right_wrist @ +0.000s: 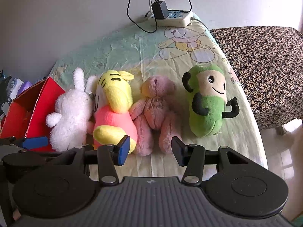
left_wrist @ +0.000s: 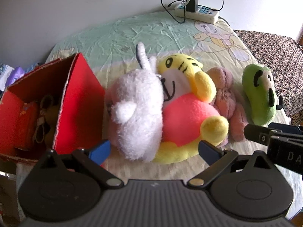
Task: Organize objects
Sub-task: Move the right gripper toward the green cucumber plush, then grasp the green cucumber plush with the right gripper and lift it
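A row of plush toys lies on a bear-print cloth (right_wrist: 121, 56): a white rabbit (left_wrist: 138, 109) (right_wrist: 72, 111), a yellow tiger in pink (left_wrist: 187, 111) (right_wrist: 113, 117), a pink bear (left_wrist: 227, 98) (right_wrist: 155, 109) and a green monkey (left_wrist: 259, 94) (right_wrist: 206, 102). To their left stands an open red box (left_wrist: 79, 102) (right_wrist: 37, 109). My left gripper (left_wrist: 154, 151) is open, its wide jaws in front of the rabbit and the tiger. My right gripper (right_wrist: 151, 150) is open just short of the pink bear's legs, with nothing pressed between its pads.
A white power strip (left_wrist: 197, 13) (right_wrist: 170, 18) with a black charger and looped cables lies at the far edge by the wall. Furniture under a brown patterned cover (right_wrist: 265, 66) stands to the right, past the cloth's edge. Small items (left_wrist: 43, 113) lie inside the red box.
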The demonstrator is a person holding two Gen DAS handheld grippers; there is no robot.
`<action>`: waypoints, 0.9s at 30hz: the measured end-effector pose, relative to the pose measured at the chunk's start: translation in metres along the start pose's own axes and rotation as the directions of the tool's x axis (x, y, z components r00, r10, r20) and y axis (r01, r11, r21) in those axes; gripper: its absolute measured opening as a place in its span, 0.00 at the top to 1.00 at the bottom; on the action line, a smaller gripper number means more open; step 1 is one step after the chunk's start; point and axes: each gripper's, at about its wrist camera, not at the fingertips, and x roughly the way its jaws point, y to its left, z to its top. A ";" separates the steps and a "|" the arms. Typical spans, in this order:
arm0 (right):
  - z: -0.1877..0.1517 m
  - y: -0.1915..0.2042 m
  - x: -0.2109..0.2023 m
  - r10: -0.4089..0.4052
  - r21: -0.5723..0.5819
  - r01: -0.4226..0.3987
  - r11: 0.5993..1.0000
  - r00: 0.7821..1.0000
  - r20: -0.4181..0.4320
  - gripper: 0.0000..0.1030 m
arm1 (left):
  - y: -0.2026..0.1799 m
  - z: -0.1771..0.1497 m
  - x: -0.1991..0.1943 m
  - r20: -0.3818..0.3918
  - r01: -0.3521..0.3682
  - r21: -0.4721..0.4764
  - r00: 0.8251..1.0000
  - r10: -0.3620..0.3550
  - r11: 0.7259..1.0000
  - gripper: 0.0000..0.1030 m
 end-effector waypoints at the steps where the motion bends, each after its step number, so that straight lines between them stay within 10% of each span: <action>1: 0.000 -0.002 0.000 0.002 0.002 -0.002 1.000 1.000 0.001 0.50 | -0.001 0.000 0.000 0.000 -0.001 0.000 1.000 0.001 1.000 0.04; 27: 0.021 -0.056 -0.040 0.055 0.118 -0.075 0.990 0.985 0.165 0.45 | -0.042 0.033 -0.026 0.118 0.011 0.135 0.993 -0.027 0.991 0.04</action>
